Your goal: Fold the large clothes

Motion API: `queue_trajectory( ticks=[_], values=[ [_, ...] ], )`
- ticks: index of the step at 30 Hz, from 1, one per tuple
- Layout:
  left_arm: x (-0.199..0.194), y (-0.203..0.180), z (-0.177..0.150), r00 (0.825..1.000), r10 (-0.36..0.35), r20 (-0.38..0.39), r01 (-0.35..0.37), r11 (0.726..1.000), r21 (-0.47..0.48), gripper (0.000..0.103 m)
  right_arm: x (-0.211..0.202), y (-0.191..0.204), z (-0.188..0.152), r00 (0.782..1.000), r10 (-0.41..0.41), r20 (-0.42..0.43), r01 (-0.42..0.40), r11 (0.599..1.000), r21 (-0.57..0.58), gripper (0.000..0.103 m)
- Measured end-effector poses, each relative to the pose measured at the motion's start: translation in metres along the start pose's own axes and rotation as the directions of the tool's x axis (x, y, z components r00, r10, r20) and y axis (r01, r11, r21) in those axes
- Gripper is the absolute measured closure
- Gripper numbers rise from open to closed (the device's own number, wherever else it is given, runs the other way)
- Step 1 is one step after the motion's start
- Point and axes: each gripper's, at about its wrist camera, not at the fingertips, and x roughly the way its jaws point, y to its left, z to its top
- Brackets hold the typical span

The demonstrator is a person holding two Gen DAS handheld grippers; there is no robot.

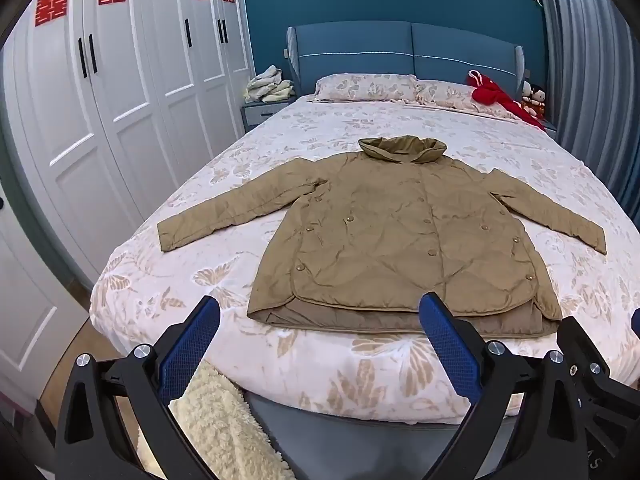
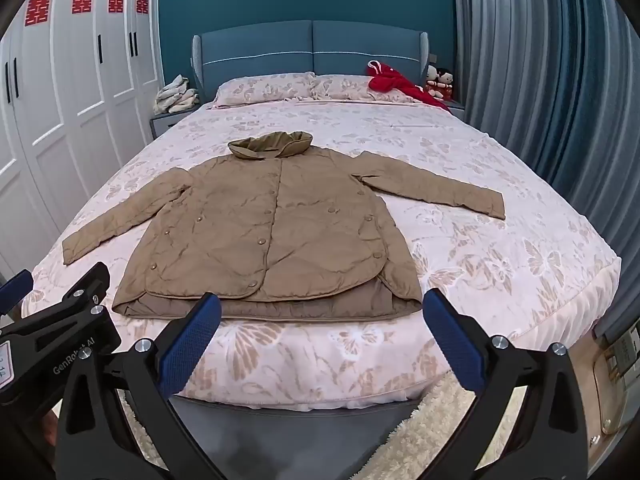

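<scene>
A tan quilted jacket (image 1: 384, 232) lies flat and face up on the bed, collar toward the headboard, both sleeves spread out to the sides; it also shows in the right wrist view (image 2: 272, 232). My left gripper (image 1: 320, 312) is open and empty, held above the foot of the bed just short of the jacket's hem. My right gripper (image 2: 320, 308) is open and empty, at the same distance from the hem. The left gripper also shows at the left edge of the right wrist view (image 2: 60, 312).
The bed (image 1: 360, 376) has a pink floral cover. Two pillows (image 1: 364, 86), a red garment (image 1: 500, 98) and dolls (image 2: 438, 82) lie at the headboard. White wardrobes (image 1: 120, 100) stand left, curtains (image 2: 540, 80) right. A cream shaggy rug (image 1: 216, 420) lies on the floor below.
</scene>
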Motion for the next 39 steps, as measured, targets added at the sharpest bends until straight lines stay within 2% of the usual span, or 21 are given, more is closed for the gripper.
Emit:
queue_trajectory(
  ticks=[18, 28, 30, 38, 39],
  values=[
    [0.002, 0.001, -0.002, 1.000, -0.013, -0.013, 0.012, 1.000, -0.019, 0.006, 0.003, 0.001, -0.001, 1.000, -0.005, -0.004, 0.005, 1.000, -0.009, 0.005],
    [-0.006, -0.006, -0.017, 1.000, -0.009, -0.009, 0.009, 1.000, -0.020, 0.006, 0.003, 0.002, -0.001, 1.000, -0.006, -0.004, 0.005, 1.000, -0.009, 0.005],
    [0.004, 0.001, -0.007, 1.000, -0.016, -0.020, 0.016, 1.000, -0.022, 0.006, 0.003, 0.001, -0.001, 1.000, -0.006, -0.004, 0.006, 1.000, -0.009, 0.005],
    [0.004, -0.002, -0.015, 1.000, -0.015, -0.017, 0.014, 1.000, -0.019, 0.006, 0.003, 0.002, -0.001, 1.000, -0.007, -0.006, 0.007, 1.000, -0.011, 0.005],
    [0.004, 0.002, -0.007, 1.000, -0.019, -0.023, 0.019, 1.000, -0.025, 0.006, 0.003, 0.002, -0.002, 1.000, -0.008, -0.006, 0.008, 1.000, -0.011, 0.005]
  ],
)
